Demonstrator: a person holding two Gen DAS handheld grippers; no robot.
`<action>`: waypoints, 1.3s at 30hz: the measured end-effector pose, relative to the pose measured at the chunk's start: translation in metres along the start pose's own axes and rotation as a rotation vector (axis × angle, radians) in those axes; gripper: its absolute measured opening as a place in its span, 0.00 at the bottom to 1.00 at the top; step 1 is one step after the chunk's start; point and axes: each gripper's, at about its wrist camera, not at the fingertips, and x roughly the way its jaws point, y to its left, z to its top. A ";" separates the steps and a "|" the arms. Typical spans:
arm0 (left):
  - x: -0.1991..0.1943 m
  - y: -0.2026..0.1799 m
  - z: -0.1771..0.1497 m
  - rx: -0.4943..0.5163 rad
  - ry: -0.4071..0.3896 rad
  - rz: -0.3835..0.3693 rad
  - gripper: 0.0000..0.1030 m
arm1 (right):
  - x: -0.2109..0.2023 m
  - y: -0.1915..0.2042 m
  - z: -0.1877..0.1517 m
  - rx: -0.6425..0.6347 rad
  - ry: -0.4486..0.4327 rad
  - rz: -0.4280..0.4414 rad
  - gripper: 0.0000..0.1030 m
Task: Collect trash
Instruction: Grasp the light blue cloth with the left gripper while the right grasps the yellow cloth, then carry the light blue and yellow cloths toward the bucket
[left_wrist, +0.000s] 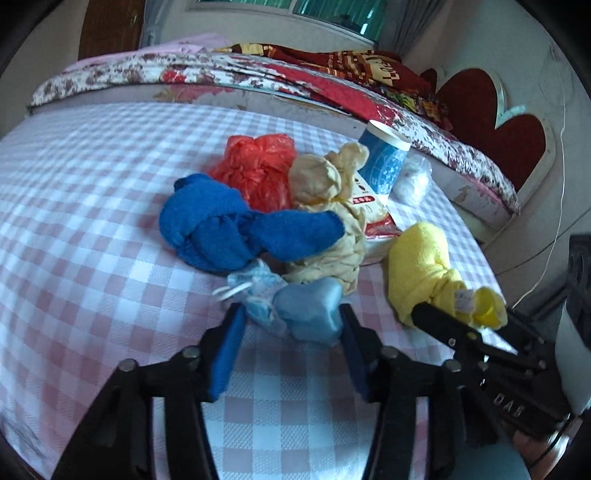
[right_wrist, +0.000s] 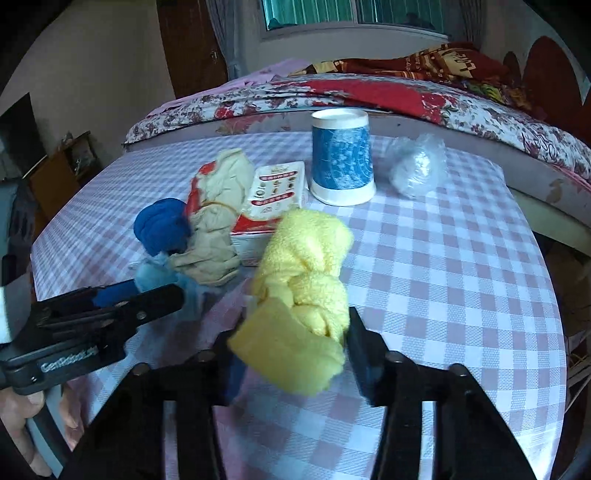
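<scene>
Right gripper (right_wrist: 291, 347) clamps the yellow cloth (right_wrist: 306, 266), long axis running toward the cup (right_wrist: 341, 155); left gripper (left_wrist: 291, 321) pinches the pale-blue wad (left_wrist: 306, 310).

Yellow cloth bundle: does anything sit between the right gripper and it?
Nothing visible does. The right gripper already has the knotted yellow cloth bundle between its fingers, at the bundle's near end. The left gripper is likewise around the light blue cloth bundle, off to the left.
</scene>
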 end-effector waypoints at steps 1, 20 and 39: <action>-0.001 0.001 0.000 0.003 -0.001 -0.006 0.39 | -0.001 -0.001 -0.001 0.008 -0.001 0.004 0.43; -0.057 -0.023 -0.031 0.111 -0.099 -0.034 0.08 | -0.078 -0.025 -0.045 0.043 -0.113 -0.028 0.40; -0.105 -0.111 -0.085 0.303 -0.147 -0.077 0.08 | -0.181 -0.047 -0.110 0.083 -0.227 -0.130 0.40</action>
